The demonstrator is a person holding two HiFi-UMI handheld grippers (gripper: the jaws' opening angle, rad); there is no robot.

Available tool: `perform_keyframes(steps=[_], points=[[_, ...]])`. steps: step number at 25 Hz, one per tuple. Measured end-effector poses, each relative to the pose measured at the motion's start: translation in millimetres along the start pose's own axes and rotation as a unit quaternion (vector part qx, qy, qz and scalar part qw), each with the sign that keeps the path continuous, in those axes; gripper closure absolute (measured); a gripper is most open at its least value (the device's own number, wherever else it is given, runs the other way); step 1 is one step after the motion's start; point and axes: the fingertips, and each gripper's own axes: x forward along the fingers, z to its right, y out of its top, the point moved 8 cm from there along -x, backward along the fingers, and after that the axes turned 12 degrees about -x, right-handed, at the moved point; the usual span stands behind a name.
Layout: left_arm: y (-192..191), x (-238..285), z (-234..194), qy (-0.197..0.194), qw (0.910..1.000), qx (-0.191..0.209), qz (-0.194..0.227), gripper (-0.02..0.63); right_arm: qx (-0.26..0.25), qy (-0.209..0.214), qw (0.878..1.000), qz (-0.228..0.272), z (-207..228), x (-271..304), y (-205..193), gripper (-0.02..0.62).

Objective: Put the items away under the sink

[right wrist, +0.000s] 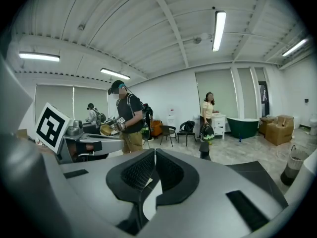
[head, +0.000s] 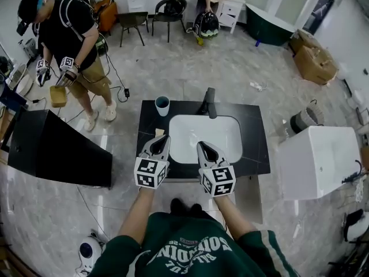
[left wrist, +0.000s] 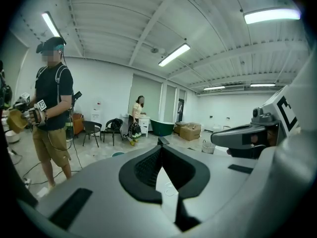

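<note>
A black vanity top (head: 255, 138) holds a white sink basin (head: 190, 133) with a black faucet (head: 210, 103) behind it. A teal cup (head: 162, 104) stands at the top's back left corner, and a small tan item (head: 159, 132) lies left of the basin. My left gripper (head: 161, 137) hovers over the top's front left, just by that tan item, shut and empty; in its own view (left wrist: 161, 143) the jaws meet. My right gripper (head: 202, 145) is over the basin's front rim, shut with nothing in it (right wrist: 154, 151). The space under the sink is hidden.
Another person (head: 69, 39) stands at the far left with grippers and a tan object. A black cabinet (head: 52, 149) is left of the vanity, a white unit (head: 320, 160) to its right. Chairs (head: 134, 23), cardboard boxes (head: 314, 59) and a green tub (head: 271, 27) stand farther back.
</note>
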Motion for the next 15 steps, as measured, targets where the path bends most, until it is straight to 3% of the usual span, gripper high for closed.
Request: perform_keyframes(steps=[9, 15], points=[[8.5, 13.5, -8.8, 0.006, 0.9999, 0.010, -0.009, 0.591, -0.002, -0.004, 1.000, 0.002, 5.3, 4.2, 5.1, 0.552], [12.5, 34.1, -33.4, 0.025, 0.9997, 0.003, -0.007, 0.463, 0.003, -0.002, 1.000, 0.006, 12.1, 15.3, 6.3, 0.552]])
